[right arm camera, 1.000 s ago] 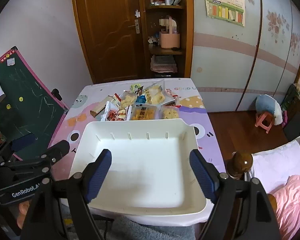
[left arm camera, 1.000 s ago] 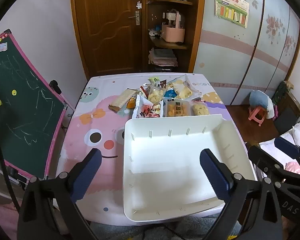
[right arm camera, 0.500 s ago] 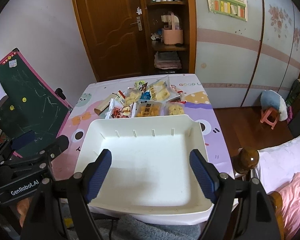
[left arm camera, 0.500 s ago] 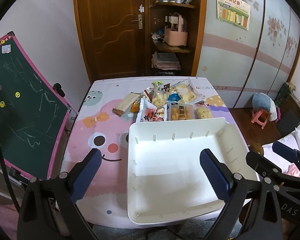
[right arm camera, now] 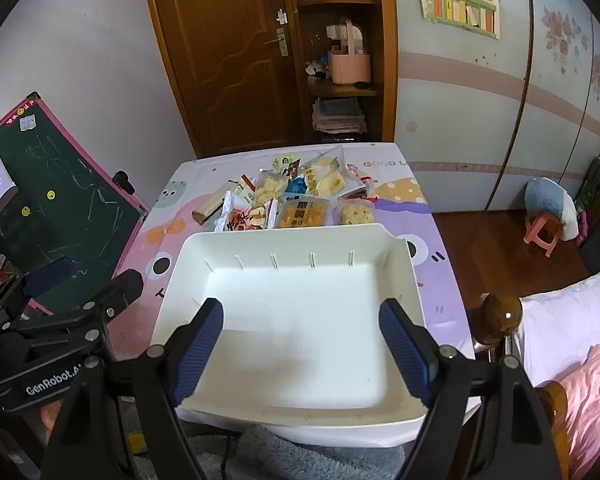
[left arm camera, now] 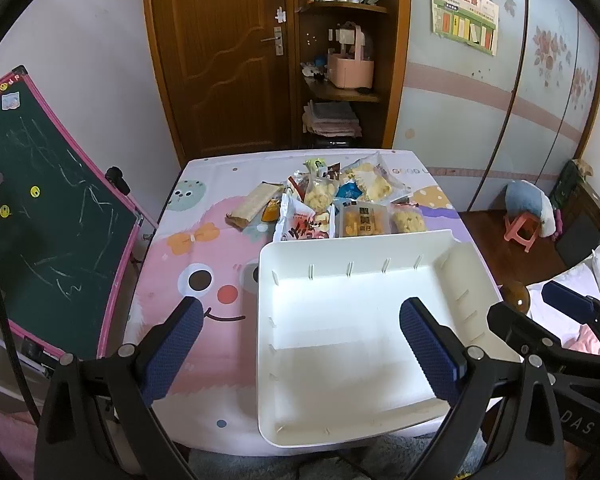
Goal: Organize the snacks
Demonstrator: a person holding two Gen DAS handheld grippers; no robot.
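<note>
A white empty tray (left arm camera: pixel 360 436) (right arm camera: pixel 404 256) sits at the near edge of the table. Behind it lies a pile of snack packets (left arm camera: pixel 340 204) (right arm camera: pixel 300 200), among them an orange-labelled packet (left arm camera: pixel 362 220) (right arm camera: pixel 302 212), a red-and-white packet (left arm camera: pixel 304 224) and a tan bar (left arm camera: pixel 254 204). My left gripper (left arm camera: pixel 300 348) is open and empty, held above the tray's left part. My right gripper (right arm camera: pixel 302 344) is open and empty over the tray's middle. Each gripper shows in the other's view (left arm camera: pixel 560 332) (right arm camera: pixel 60 312).
The table has a pink and purple cartoon cloth (left arm camera: pixel 204 248). A green chalkboard (left arm camera: pixel 40 216) leans at the left. A wooden door (left arm camera: pixel 220 56) and shelf stand behind. A bed post (right arm camera: pixel 498 316), pink bedding and a pink stool (right arm camera: pixel 542 232) are at the right.
Both grippers have pulled back and risen a little, so the table and tray look smaller and farther. Both stay open. Nothing on the table has moved.
</note>
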